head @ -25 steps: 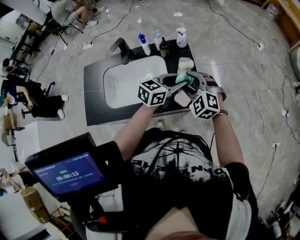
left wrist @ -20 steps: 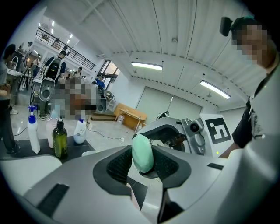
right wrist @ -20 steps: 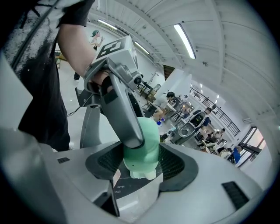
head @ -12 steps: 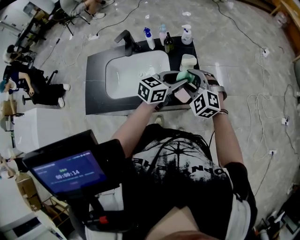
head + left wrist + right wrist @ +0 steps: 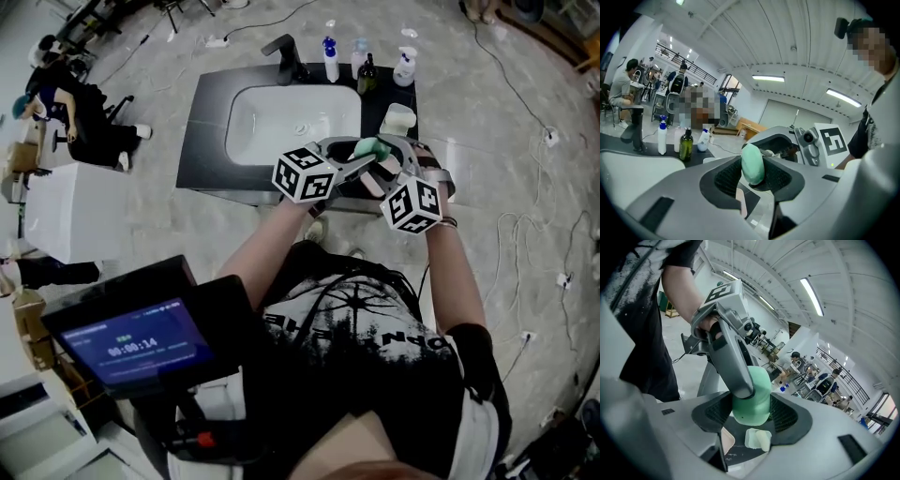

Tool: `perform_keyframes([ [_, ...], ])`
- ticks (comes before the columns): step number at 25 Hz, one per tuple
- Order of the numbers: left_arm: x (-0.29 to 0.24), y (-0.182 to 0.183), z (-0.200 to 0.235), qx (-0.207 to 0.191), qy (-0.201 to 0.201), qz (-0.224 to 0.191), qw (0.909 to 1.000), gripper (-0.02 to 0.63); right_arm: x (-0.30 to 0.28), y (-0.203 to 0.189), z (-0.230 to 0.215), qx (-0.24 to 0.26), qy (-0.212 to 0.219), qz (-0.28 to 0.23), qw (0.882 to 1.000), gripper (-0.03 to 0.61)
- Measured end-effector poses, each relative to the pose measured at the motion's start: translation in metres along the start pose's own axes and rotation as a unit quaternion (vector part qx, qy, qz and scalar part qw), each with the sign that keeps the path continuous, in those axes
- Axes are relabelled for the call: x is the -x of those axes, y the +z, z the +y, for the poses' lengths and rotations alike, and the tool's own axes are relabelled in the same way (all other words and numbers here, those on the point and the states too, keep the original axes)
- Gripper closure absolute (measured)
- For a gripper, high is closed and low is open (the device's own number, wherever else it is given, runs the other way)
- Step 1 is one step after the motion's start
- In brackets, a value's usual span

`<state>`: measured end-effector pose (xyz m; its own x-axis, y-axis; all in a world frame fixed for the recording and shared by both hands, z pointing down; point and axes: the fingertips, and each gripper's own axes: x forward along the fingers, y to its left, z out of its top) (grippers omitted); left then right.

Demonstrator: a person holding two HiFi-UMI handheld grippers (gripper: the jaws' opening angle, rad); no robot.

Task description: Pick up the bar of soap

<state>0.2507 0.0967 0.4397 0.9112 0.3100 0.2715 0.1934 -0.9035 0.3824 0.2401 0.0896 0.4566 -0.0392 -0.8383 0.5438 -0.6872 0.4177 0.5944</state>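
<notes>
While jaws clamp soap point(image 5: 757, 397), head view shows sink point(image 5: 262, 122).

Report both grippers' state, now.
Left gripper: closed, fingers on the soap.
Right gripper: closed on the same soap.

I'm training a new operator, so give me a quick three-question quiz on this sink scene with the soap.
1. What is the left claw shut on? A) the green bar of soap B) a sponge C) a toothbrush
2. True or false: the right claw is empty.
3. How many bottles stand behind the sink?
Key: 1 A; 2 false, it grips the soap too; 3 four.
</notes>
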Motion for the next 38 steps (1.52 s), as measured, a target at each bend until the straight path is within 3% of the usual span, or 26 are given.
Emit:
perform_keyframes([
  [12,0.079,-0.009,0.038,0.02,0.064,-0.031,0.9972,0.468,-0.05,0.068,0.025,0.041,0.042,-0.045,0.997,0.316],
  [38,0.334,-0.008,0.188,0.045,0.161,-0.083,0.9825,0.471,-0.229,0.297,0.07,0.096,0.092,-0.111,0.985,0.316],
])
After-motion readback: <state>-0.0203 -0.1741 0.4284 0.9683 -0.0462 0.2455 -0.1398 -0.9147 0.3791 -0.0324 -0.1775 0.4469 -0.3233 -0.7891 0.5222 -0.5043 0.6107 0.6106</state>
